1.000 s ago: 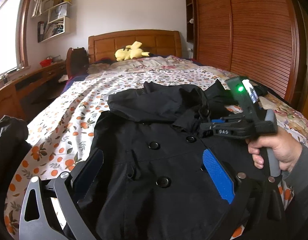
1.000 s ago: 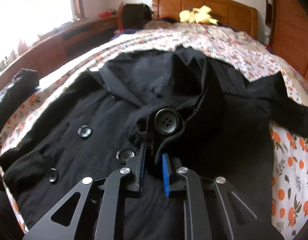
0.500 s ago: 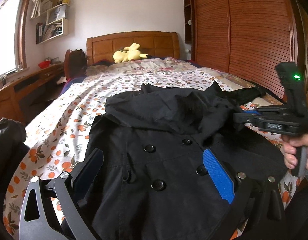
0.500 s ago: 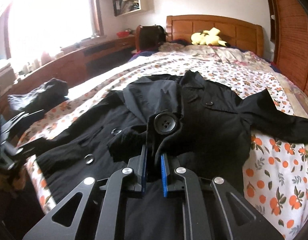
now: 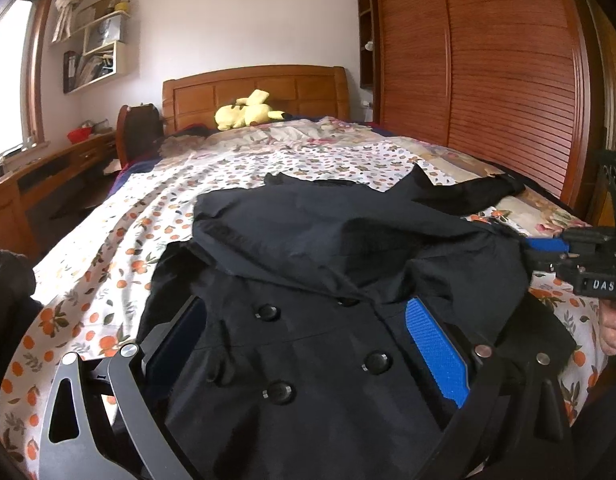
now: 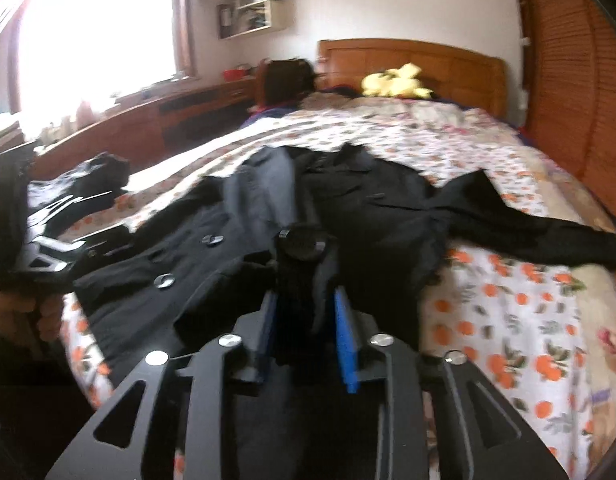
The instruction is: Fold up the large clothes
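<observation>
A black double-breasted coat (image 5: 308, 320) lies spread across the foot half of the bed (image 5: 107, 248), on a sheet printed with oranges. Its upper part is folded down over the chest, forming a broad flap above the rows of buttons, and one sleeve (image 6: 528, 228) stretches out toward the bed's right edge, by the slatted wardrobe (image 5: 488, 72).

The left hand-held gripper (image 5: 303, 344) sits low over the front of the coat with its jaws wide apart — dark cloth and several buttons lie between the blue pads, which grip nothing. The right hand-held gripper (image 6: 305, 316) has its jaws at a narrow gap around a raised bunch of coat fabric topped by a large black button (image 6: 303, 242); motion blur makes it hard to tell whether the pads press the cloth firmly.

A yellow plush toy (image 5: 247, 114) rests at the head of the bed against the wooden headboard. Another dark garment (image 6: 95, 178) lies bunched at the bed's left edge.
</observation>
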A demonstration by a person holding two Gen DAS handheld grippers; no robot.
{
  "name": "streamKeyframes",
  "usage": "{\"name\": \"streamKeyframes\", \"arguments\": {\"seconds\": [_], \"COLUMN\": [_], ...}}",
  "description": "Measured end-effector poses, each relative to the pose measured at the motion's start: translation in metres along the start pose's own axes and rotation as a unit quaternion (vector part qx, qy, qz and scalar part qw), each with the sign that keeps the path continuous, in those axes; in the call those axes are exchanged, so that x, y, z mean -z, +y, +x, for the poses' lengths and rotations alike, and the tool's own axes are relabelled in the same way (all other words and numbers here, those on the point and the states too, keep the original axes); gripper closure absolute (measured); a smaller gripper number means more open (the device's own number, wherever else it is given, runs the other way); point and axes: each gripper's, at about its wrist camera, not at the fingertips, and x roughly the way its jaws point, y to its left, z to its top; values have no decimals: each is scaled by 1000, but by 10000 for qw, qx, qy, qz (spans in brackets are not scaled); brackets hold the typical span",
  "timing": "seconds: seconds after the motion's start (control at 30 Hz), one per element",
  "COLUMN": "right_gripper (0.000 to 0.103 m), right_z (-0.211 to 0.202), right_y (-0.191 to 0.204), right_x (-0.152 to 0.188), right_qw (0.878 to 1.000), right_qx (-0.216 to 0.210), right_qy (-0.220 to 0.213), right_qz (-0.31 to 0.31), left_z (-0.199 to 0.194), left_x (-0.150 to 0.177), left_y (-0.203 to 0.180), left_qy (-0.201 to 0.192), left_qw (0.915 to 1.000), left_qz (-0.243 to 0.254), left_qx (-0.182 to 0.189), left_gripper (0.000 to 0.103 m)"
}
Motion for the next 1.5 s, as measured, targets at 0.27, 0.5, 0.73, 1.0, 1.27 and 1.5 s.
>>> {"name": "streamKeyframes", "arguments": {"seconds": [0.27,0.5,0.73,1.0,1.27,1.5], "right_gripper": [60,59,58,87,102,103], "right_z": [-16,-9,9,55,31,-3], "right_y": [-23,-16,-32,-47,-27,10], "right_x": [5,7,-11,-23,-8,16], "right_qw": [9980,9985,9972,9972,9986,9981], "right_qx": [551,457,656,658,-265,-559], "right_qy": [-271,-289,-340,72,106,97], "right_qz": [120,33,124,347,446,257], "left_z": [13,18,17,17,12,7], "left_x": [1,3,2,5,5,1], "left_y": [-24,-28,-26,-27,-19,-14], "left_qy": [55,84,49,76,41,-37], "left_qw": [9999,9998,9998,9997,9998,9998], "left_qz": [124,136,136,188,118,44], "left_qx": [101,125,135,160,149,164], "left_gripper": [3,3,3,3,3,3]}}
